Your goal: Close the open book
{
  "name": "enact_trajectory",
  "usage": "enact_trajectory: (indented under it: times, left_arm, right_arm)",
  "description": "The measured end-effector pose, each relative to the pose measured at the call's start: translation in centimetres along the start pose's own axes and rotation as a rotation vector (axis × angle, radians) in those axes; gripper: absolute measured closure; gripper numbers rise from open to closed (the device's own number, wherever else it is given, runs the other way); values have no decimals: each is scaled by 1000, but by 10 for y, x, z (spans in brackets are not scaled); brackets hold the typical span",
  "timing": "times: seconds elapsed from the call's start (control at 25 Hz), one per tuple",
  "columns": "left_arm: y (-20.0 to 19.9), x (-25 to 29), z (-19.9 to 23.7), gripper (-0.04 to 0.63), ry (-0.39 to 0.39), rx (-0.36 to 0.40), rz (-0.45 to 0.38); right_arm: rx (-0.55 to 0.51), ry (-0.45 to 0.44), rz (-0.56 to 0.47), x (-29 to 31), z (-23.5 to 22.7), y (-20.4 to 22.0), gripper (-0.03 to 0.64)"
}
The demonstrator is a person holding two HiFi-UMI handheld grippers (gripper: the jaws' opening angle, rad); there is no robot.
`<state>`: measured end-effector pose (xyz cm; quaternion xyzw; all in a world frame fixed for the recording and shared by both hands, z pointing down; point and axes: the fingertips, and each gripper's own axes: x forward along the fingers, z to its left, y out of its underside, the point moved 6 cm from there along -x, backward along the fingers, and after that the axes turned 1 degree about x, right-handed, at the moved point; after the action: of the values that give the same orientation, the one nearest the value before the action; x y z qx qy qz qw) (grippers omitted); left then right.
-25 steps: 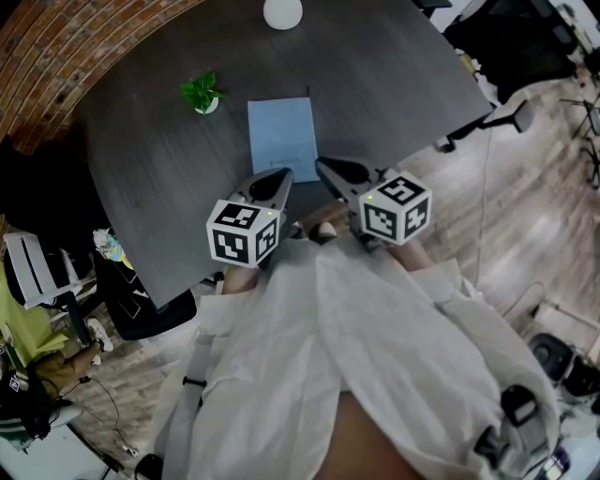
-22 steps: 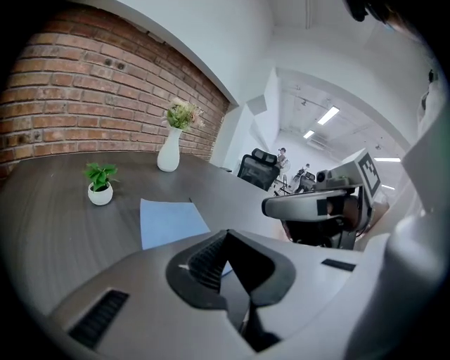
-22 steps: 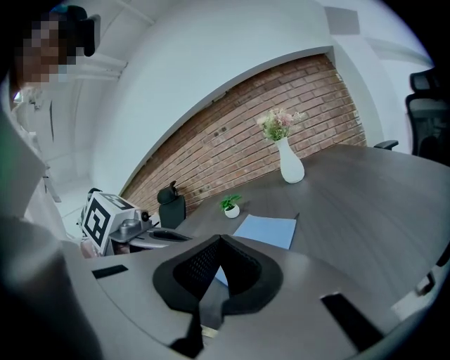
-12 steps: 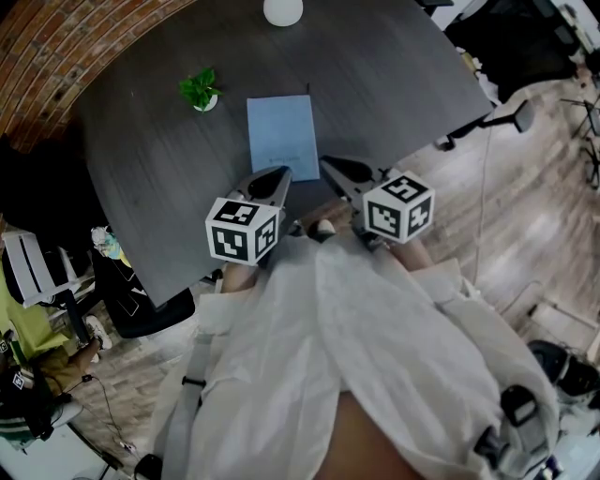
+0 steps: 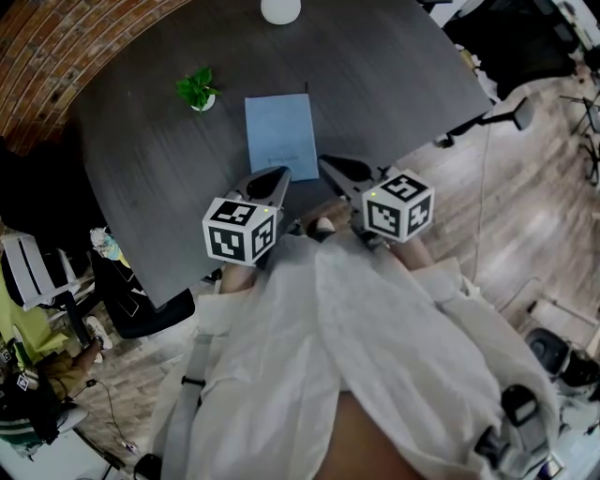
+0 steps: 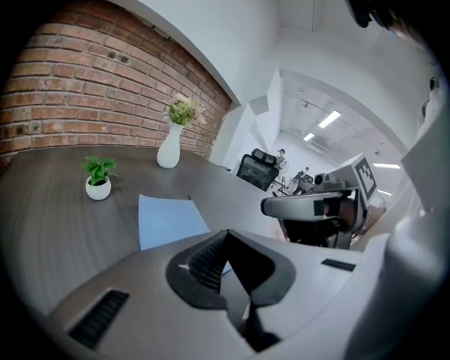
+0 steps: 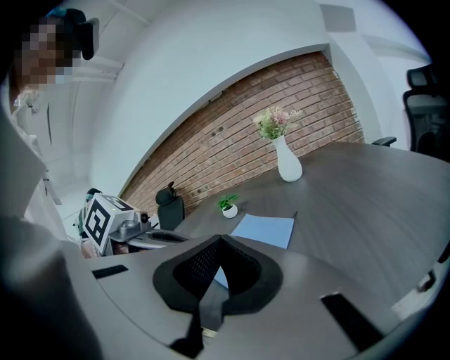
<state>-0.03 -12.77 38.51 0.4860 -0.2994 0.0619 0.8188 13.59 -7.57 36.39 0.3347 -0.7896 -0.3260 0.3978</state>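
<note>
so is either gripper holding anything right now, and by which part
Nothing is held: the left gripper and right gripper are both shut and empty, by the near edge of the blue book.

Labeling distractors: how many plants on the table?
2. A small potted plant left of the blue book; a white vase of flowers near the table's far edge. None appear hidden.

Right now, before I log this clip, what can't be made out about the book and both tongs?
Blue book: cover print too small in the head view; near edge hidden behind the shut left tongs and right tongs in the gripper views.
White vase: cut off by the head view's top edge.
</note>
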Motion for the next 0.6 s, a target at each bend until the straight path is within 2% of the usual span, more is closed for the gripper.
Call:
enact_trajectory:
  times: [0.6]
  left_arm:
    - [1,2,1,591,14,-9,12]
  right_arm:
    - [16,-1,13,3,0,-1,612]
